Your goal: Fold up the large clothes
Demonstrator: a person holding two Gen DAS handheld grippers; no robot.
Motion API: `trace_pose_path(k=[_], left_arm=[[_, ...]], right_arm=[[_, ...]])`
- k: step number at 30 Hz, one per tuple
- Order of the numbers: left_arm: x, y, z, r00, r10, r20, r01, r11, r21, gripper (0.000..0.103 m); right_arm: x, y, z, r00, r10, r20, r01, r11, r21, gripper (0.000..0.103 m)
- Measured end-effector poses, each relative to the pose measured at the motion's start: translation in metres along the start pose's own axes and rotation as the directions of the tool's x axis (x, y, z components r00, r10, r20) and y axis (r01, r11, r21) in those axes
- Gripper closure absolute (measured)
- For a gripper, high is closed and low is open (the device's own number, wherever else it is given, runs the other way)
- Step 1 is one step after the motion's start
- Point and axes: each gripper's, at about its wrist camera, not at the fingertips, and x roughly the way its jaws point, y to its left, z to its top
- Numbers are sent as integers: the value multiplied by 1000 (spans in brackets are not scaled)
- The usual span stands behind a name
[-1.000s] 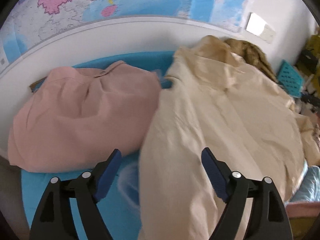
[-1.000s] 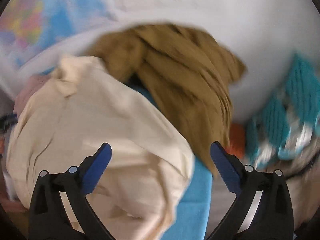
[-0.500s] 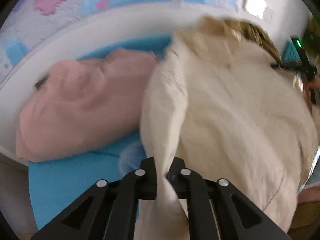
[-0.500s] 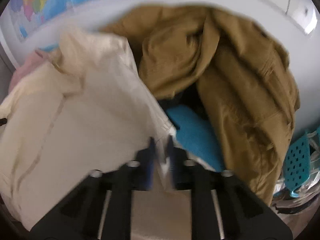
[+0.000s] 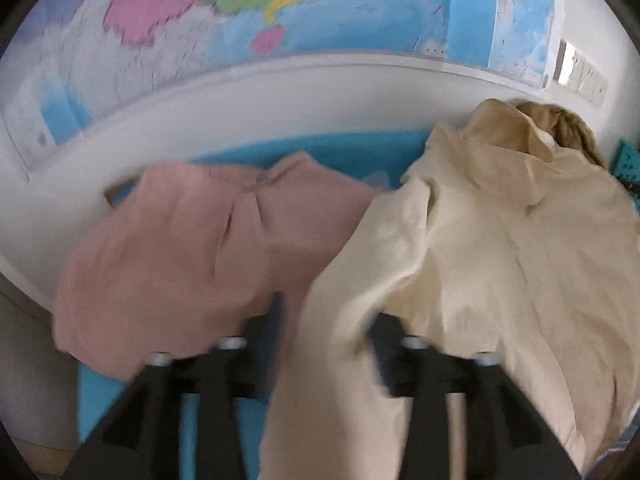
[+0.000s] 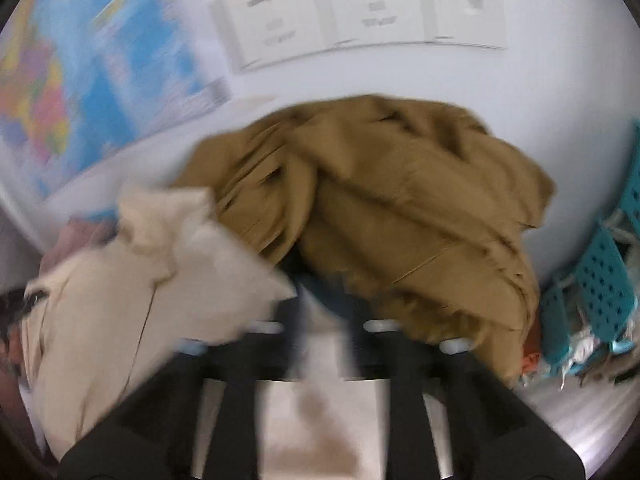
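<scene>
Logged cream garment point(image 5: 500, 260) at 3 o'clock on blue surface point(image 5: 340, 144). Left tongs point(image 5: 328, 320) half-wide astride its edge; right tongs point(image 6: 324, 320) narrow around cream cloth, grip indeterminate through blur. Judged laying-out step; next calls for firm hem regrasp.

Both tools are showing as matte black plastic. The left gripper point(image 5: 326, 328) is presenting two angular black arms, each carrying a pair of round silver screw heads, with dark blue pads point(image 5: 276, 320) lining the inner faces. The right gripper point(image 6: 324, 320) is looking alike: black ribbed arms, silver screws, blue pads, all smeared by blur.
</scene>
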Motion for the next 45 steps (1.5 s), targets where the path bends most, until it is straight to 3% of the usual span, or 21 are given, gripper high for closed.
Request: trace_pose_path(k=[1,2,6,11,14,16,17,18,19,20,21,23,26,28,29,32,34,37,38,41,45], left_arm=[[-6,9,-7,999,-35,13,35,999,-29,38],[-14,16,-13,998,-54,30,55,997,-45,38],[-34,29,-38,992,-115,55,119,990,-72,24],[-23,7,-63,989,-145,-8,145,989,-10,24],[-8,-1,-62,989,-139,-50,139,990,2,43],[-3,-4,-59,988,-143,-55,143,990,-4,63],[-3,-5,-58,987,-151,-47,151,988,-11,79],[-6,-4,-55,989,-146,-26,145,989,-27,90],[-8,-3,-53,989,-148,-10,147,988,-43,94],[-14,-1,-50,991,-135,15,136,989,-64,98],[-22,3,-47,991,-129,45,133,988,-85,99],[-47,8,-38,980,-150,133,165,980,-113,99],[-81,-3,-20,962,-140,233,162,984,-78,99],[-87,-8,-5,957,-120,264,146,986,-80,97],[-81,-10,0,961,-106,257,131,988,-83,91],[-35,-5,14,991,31,133,-13,991,-130,58],[-8,6,5,994,97,59,-87,984,-153,55],[-9,29,-20,997,-52,52,63,971,-231,49],[-17,36,-30,994,-84,73,99,964,-247,42],[-49,41,-66,988,-80,129,109,966,-235,26],[-64,16,-121,985,-152,87,166,971,-173,24]], right_arm=[[0,6,-3,999,-43,14,44,999,-29,17],[3,10,-3,998,-53,16,53,997,-59,18],[22,14,-2,999,12,-41,-14,999,-50,19],[26,18,4,993,117,-31,-118,993,-27,19],[23,30,6,988,155,-12,-156,986,-65,15],[34,45,9,993,108,-50,-114,986,-119,15],[45,50,9,988,124,-90,-135,983,-127,23],[51,53,10,988,110,-111,-124,984,-126,70],[58,56,9,987,90,-134,-107,986,-129,96],[65,61,9,983,72,-169,-96,985,-143,98],[59,64,12,990,52,-130,-73,985,-156,99],[26,73,22,996,91,-15,-92,979,-181,100],[-16,75,37,984,131,121,-108,978,-178,100],[-24,67,48,977,81,196,-52,988,-148,100],[-17,60,52,980,54,191,-34,994,-107,100],[26,32,51,996,-15,88,15,1000,1,98],[49,25,40,999,-44,24,44,999,15,91],[51,22,25,996,-83,15,82,996,15,82],[48,22,22,997,-80,19,79,997,20,79],[33,22,15,997,-65,44,64,998,16,71],[5,26,7,996,-30,86,30,1000,6,58]])
